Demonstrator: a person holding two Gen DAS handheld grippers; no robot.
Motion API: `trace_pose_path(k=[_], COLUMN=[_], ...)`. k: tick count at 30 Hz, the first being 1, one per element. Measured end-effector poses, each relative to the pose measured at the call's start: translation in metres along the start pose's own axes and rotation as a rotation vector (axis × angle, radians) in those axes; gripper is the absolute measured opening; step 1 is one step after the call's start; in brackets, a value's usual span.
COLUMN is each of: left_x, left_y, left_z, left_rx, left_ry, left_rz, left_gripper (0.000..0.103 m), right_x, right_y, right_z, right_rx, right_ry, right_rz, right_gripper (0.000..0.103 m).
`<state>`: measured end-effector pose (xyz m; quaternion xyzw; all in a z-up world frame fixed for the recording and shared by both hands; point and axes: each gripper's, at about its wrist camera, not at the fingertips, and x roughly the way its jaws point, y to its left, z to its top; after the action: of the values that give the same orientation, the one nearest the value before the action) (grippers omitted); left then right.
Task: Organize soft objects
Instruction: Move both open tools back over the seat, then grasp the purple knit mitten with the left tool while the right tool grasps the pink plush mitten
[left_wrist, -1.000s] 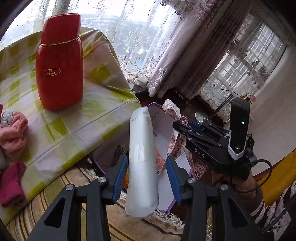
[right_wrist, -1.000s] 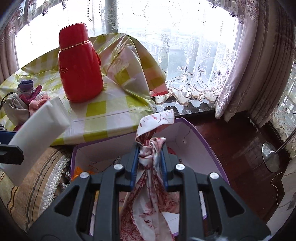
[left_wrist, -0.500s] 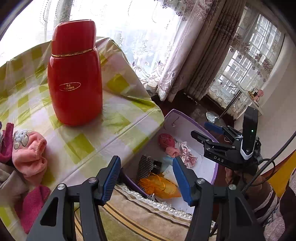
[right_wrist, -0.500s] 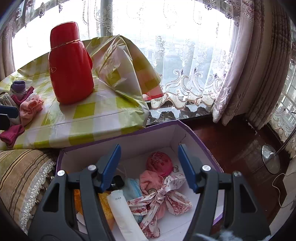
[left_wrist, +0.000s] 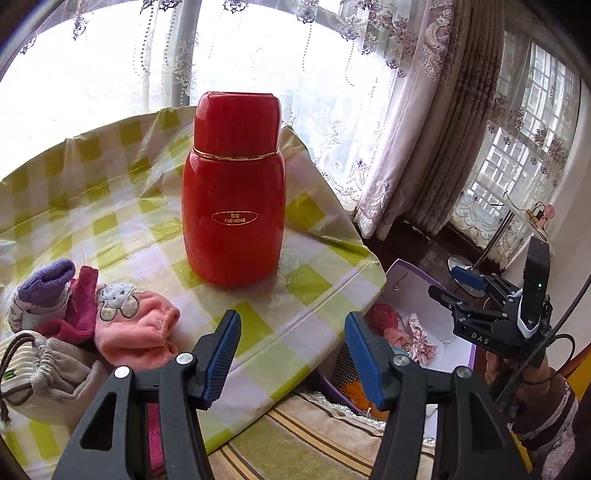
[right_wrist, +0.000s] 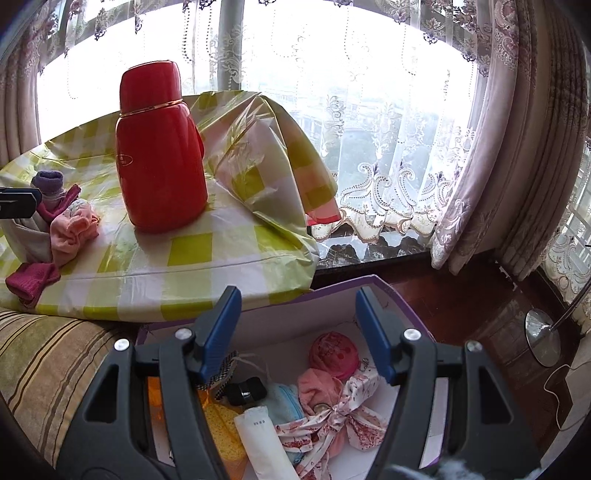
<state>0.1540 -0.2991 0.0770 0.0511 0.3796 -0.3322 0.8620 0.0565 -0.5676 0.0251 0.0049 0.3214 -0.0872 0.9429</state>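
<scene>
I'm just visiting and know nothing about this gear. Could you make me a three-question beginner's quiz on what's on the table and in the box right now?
1. True or false: the red flask stands upright on the checked tablecloth.
2. Where does the floral cloth bundle lie? A) in the purple box B) on the tablecloth C) in the right gripper
3. Fill in: the left gripper holds ______.

Key: 1 true. 2 A. 3 nothing; both grippers are open and empty, while the pink sock waits on the tablecloth.
</scene>
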Motion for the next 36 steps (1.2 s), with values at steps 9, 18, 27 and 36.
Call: trace_pose_path(k=[9,18,27,36], left_x=[-0.049,-0.120,-0.159,-0.131], left_y=[0.039,0.098,0.159,0.221], left_z=[0.000,-0.019,-0.043,-0.024], left_rx=[-0.078,-0.177,-0.299,-0.376], left_ry=[-0.111,-0.208,-0.248,-0.138], left_rz=[0.070,0.216,0.308,0.177], left_gripper=[0.059,0.059,0.059,0.072], right_x=[-0.013,-0.026,-0.021,0.009], right_y=[0.037,0.083,0.148,0.218], right_z=[0.026,0.053,0.083,0.092], right_rx=[-0.065,-0.125,-0.200,-0.302], right_ry=[-0.043,-0.072,-0.064,0.038], right_rz=[0.047,0.114,0.293,0.459], right_gripper=[0.068,0.068,0.072,0.081])
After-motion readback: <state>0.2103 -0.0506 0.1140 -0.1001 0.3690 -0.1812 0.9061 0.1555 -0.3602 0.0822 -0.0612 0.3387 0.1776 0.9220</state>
